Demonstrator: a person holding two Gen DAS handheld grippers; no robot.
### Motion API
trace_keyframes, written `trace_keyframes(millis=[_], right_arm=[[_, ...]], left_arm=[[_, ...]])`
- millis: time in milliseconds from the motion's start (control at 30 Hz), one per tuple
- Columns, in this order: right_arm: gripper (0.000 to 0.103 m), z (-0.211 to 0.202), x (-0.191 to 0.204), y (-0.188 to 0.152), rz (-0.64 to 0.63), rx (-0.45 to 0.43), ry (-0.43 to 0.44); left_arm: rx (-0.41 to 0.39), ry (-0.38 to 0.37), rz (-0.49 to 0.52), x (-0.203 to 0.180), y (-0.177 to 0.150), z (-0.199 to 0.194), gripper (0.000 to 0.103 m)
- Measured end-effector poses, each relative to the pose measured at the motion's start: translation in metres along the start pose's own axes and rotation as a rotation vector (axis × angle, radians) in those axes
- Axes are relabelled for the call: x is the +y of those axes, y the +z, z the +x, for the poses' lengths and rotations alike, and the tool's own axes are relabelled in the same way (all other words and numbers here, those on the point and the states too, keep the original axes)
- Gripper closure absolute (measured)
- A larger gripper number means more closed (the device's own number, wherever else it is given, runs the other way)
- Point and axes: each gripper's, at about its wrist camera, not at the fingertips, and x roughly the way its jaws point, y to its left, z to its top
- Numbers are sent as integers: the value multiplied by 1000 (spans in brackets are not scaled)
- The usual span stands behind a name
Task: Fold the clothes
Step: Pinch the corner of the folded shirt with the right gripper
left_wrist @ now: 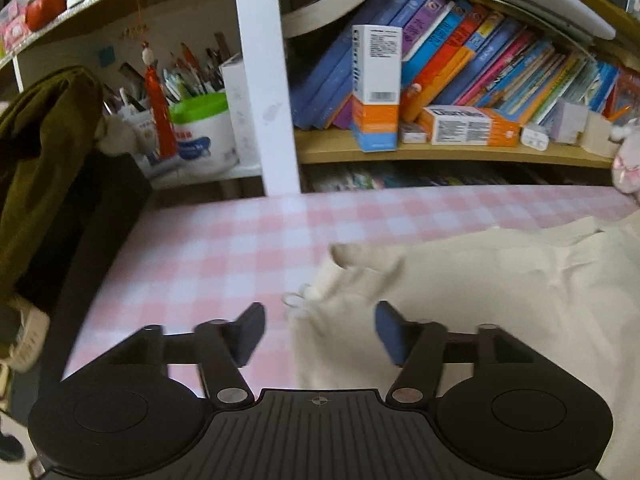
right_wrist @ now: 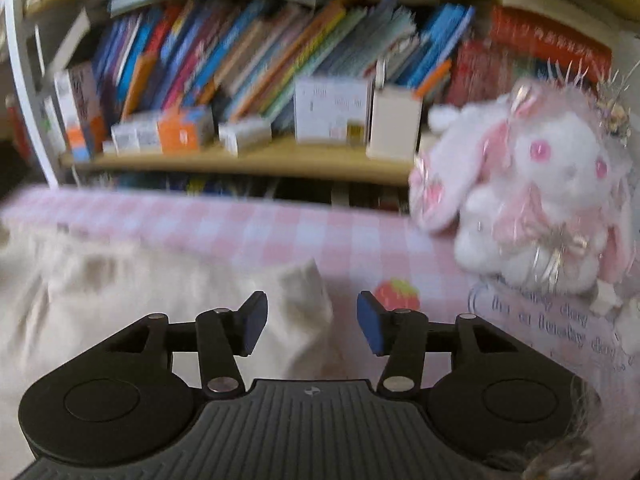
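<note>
The cream garment [left_wrist: 480, 280] lies crumpled on the pink checked tablecloth [left_wrist: 200, 248] – folding seems only begun – and left gripper [left_wrist: 320, 334] and right gripper [right_wrist: 312, 322] both stand open, holding nothing.

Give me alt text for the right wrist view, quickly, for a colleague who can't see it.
The right hand-held gripper is open over a corner of a cream garment lying on a pink checked tablecloth, pads not pressing it. A white and pink plush rabbit sits at right, with a crowded bookshelf behind; the picture is blurred.
</note>
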Motion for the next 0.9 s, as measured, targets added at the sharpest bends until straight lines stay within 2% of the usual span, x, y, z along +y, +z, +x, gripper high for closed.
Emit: trace_keyframes(millis=[133, 200, 233, 267, 300, 333, 367, 400, 500, 600, 767, 833, 867, 900], right_arm=[[56, 16, 5, -3, 17, 25, -18], [60, 25, 8, -1, 27, 37, -20], [68, 28, 6, 0, 50, 41, -20], [84, 30, 4, 1, 81, 44, -20], [88, 33, 0, 3, 117, 50, -18], [89, 35, -3, 5, 158, 57, -13], [90, 36, -4, 5, 178, 61, -12], [92, 37, -4, 5, 181, 65, -17], [95, 41, -3, 5, 189, 75, -32], [95, 43, -1, 5, 196, 78, -48], [95, 44, 3, 5, 184, 80, -68], [94, 44, 5, 5, 179, 81, -77], [94, 43, 5, 5, 176, 81, -84], [93, 42, 5, 4, 173, 78, -93]], left_arm=[[19, -7, 64, -1, 5, 16, 36], [22, -12, 99, -3, 7, 24, 36], [14, -28, 91, -2, 9, 26, 36], [2, -49, 72, 0, 11, 29, 37], [-9, -71, 54, 1, 13, 31, 42], [-9, -92, 16, 6, 14, 35, 72], [-3, -112, -30, 12, 16, 39, 93], [3, -133, -75, 18, 17, 43, 100], [15, -162, -235, 39, 17, 52, 100], [64, -158, -335, 52, 12, 66, 98], [54, -119, -339, 48, 10, 71, 92], [50, -102, -347, 51, 10, 67, 76], [43, -89, -346, 52, 9, 62, 73], [30, -78, -345, 53, 8, 55, 65]])
